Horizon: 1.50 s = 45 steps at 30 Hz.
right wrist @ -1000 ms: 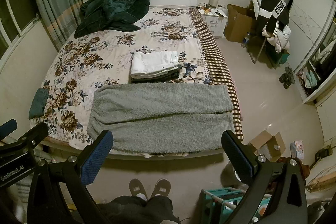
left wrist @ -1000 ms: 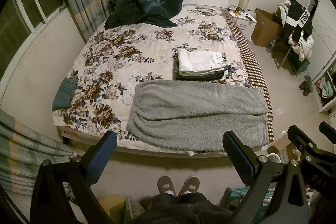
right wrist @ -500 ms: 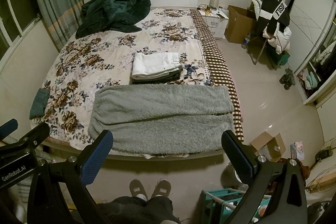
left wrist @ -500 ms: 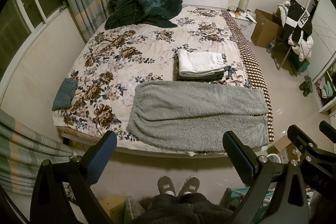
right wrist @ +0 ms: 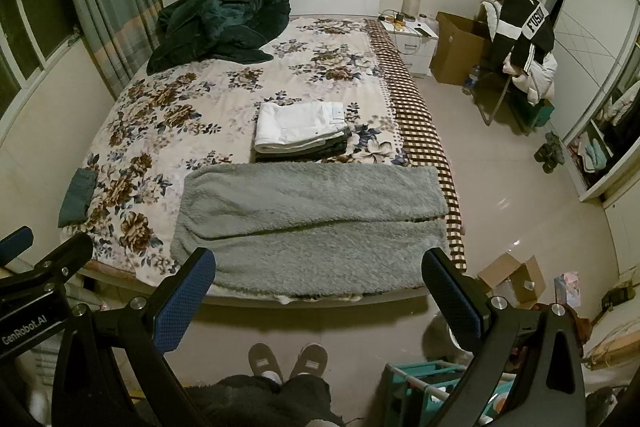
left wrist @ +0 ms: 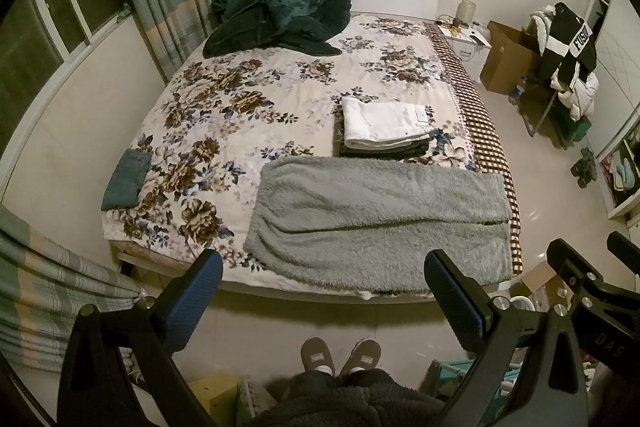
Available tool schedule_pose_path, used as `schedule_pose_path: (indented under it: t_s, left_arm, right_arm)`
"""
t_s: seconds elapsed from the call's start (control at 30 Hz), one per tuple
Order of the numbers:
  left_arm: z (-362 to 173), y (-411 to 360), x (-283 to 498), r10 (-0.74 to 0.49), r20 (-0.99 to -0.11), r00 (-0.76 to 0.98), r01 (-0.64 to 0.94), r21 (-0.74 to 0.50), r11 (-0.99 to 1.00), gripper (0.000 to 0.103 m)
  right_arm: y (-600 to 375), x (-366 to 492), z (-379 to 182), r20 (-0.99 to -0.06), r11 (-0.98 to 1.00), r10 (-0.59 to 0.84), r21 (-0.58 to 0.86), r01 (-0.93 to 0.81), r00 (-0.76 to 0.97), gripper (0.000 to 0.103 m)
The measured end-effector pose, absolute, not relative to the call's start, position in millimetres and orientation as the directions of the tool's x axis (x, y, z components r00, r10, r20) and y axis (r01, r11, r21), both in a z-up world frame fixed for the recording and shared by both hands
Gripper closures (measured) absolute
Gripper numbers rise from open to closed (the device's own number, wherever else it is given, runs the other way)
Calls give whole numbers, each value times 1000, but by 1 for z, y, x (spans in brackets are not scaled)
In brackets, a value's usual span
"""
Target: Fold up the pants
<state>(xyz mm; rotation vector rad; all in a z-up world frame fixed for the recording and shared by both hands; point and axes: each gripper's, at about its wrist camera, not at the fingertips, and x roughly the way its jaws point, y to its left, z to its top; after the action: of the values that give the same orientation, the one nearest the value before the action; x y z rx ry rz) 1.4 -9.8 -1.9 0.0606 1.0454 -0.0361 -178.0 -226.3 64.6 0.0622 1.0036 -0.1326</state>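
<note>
Grey fleece pants [left wrist: 376, 219] lie flat along the near edge of the floral bed [left wrist: 248, 99], waist to the left, legs to the right; they also show in the right wrist view [right wrist: 312, 219]. My left gripper [left wrist: 324, 291] is open and empty, held high above the floor in front of the bed. My right gripper [right wrist: 318, 291] is open and empty at about the same height, to the right of the left one.
A stack of folded pants, white on top [left wrist: 386, 125], sits just behind the grey pants. A dark green coat [left wrist: 276, 15] lies by the headboard. A small folded teal cloth [left wrist: 126, 179] lies at the bed's left edge. Cardboard boxes [right wrist: 512, 279] and a teal rack [right wrist: 424, 391] stand on the floor to the right.
</note>
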Motion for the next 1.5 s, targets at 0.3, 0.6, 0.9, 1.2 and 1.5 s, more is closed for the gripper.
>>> schedule_pose_path:
  t_s: [0.3,0.6,0.9,1.2,1.5]
  left_arm:
    - [-2,-9,2,-2,-865,501,60,33,998,0]
    - [-2,-9,1,-3,-865,502,60,32,998,0]
    - [-2,-8,1,-3,-865,502,61,31,998,0]
    - [16,-2,16,7,-859,512,53,40,998,0]
    - [-20,-2,58,119,-844,523,-43,114,993,0]
  right_arm:
    - [-226,-179,65,-844,990,-82,-9,140,530,0]
    - [-225,-180,66,-844,990,-80,-6,139,530,0]
    - [-230,-182,64,-845,990,-79,-5,139,529,0]
    - [-217,-177,67,-854,990,-72,1,140,516,0]
    - [-248,-126,-16,-880,980,-108,-16,198,463,0]
